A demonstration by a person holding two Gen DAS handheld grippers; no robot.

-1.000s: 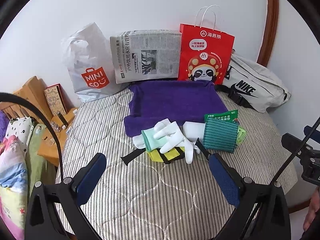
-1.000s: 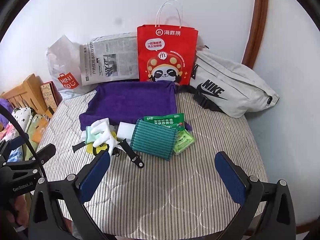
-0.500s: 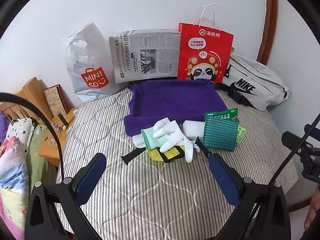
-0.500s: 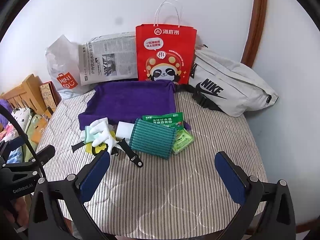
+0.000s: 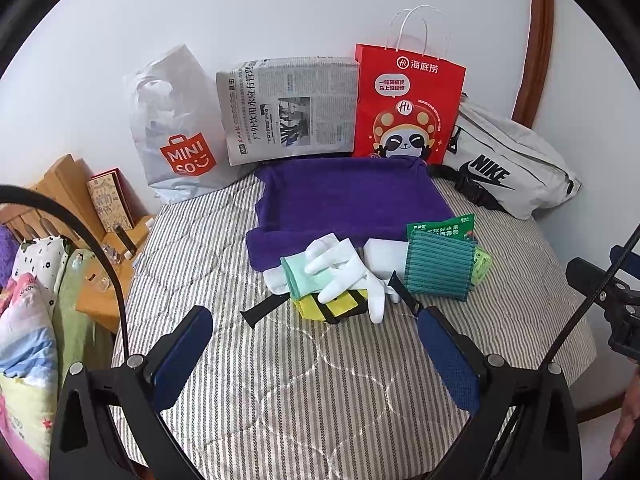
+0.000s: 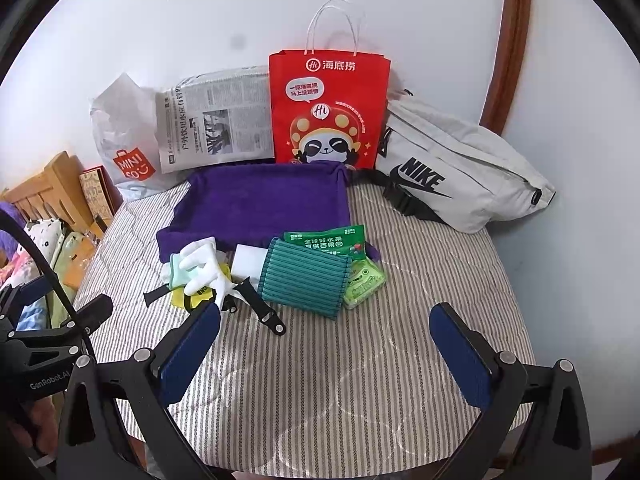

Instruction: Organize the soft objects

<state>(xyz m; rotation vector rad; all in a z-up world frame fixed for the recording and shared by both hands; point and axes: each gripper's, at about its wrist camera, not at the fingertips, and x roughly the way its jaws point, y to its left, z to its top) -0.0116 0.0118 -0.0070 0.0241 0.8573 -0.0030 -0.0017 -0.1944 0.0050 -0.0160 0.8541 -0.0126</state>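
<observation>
Soft pile: a white glove [image 5: 340,268], a mint cloth [image 5: 306,276], a yellow-and-black piece [image 5: 332,306], a white block [image 5: 384,254], a teal striped cloth [image 5: 438,266] and green packets [image 6: 362,280] lie bunched on the striped mattress [image 5: 280,380], touching the near edge of the purple tray [image 5: 348,196].

Left gripper [image 5: 316,356]: your fingers are spread wide and hold nothing; the glove and mint cloth sit straight ahead of the gap, a little above the blue pads [image 5: 182,354] in the left wrist view, with bare mattress between.

Right gripper [image 6: 324,356]: also spread wide, empty; the teal striped cloth lies ahead and slightly left of centre in the right wrist view.

Which hand is nearer: by these views, your left lines up with the glove end of the pile, your right with the teal cloth and packets.

Long axis: the glove's fingers point toward you and to the right, so its length runs roughly along your left approach line; the teal cloth lies broadside, its long edge across your right fingers.

Destination: the tray lies directly beyond the pile, further along the same line.

Watch for: a black strap [image 6: 260,306] trails from the pile toward your right gripper and could snag.
</observation>
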